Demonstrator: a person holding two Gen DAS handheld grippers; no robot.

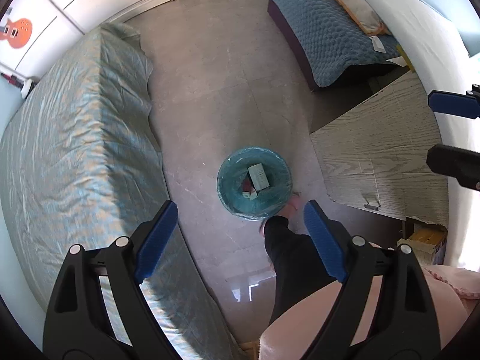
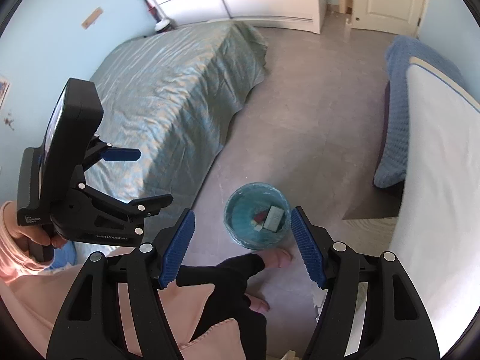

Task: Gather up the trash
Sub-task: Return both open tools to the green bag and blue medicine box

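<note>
Both grippers hang high over the floor (image 1: pixel 210 96) with nothing in them: the left gripper (image 1: pixel 240 234) has its blue pads spread wide, and the right gripper (image 2: pixel 243 246) is released just the same. Below them the bin (image 1: pixel 254 181), lined with a teal bag, stands on the bare floor between the bed (image 1: pixel 78 138) and the desk (image 1: pixel 381 156), nearer the desk's corner. Trash already lies in it: a pale box (image 1: pixel 258 176) leaning against the wall, and smaller red and white scraps (image 1: pixel 248 190) beside it at the bottom. So a drop looks just done, and this seems the gap between one item and the next. No loose trash shows on the floor. A few paper bits (image 1: pixel 378 43) lie at the far edge of the blanket (image 1: pixel 327 30) by the pillow (image 1: pixel 354 6); whether they are trash I cannot tell. The next move calls for turning away from the bin, finding another piece, and bringing one opened gripper down around it.
</note>
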